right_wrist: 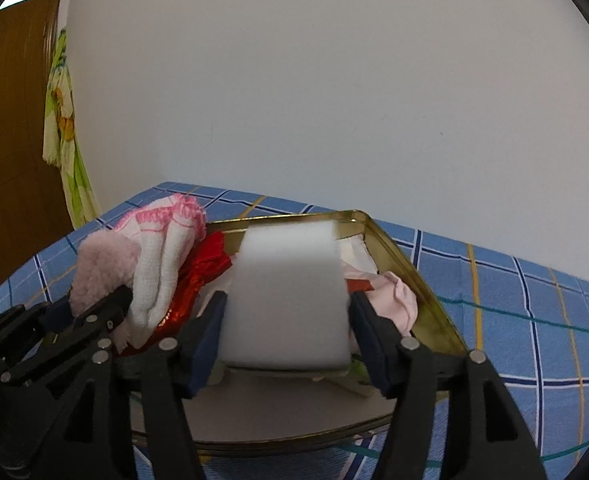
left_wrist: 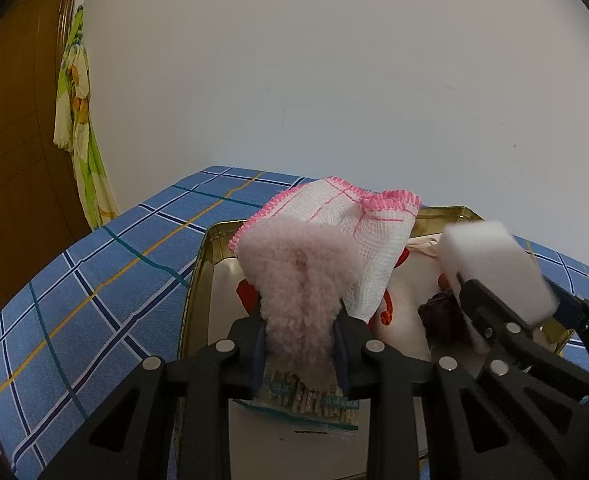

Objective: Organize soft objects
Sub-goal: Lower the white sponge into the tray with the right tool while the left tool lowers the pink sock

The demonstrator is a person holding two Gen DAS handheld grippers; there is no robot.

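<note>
Against a plain white wall, over the blue checked bed cover, we hold our left gripper clamped on a fluffy pink cloth and our right gripper clamped on a white foam sponge block, both above the gold metal tray

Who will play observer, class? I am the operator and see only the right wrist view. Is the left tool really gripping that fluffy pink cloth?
Observer: Yes. The left tool is shut on the fluffy pink cloth, which is pinched between both fingers.
Operator: Is anything beneath it?
Observer: A clear packet of small wooden pieces lies on the floor of the tray.
Operator: What sits behind my white sponge?
Observer: A dark purple item lies in the tray; I cannot tell what it is.
</note>
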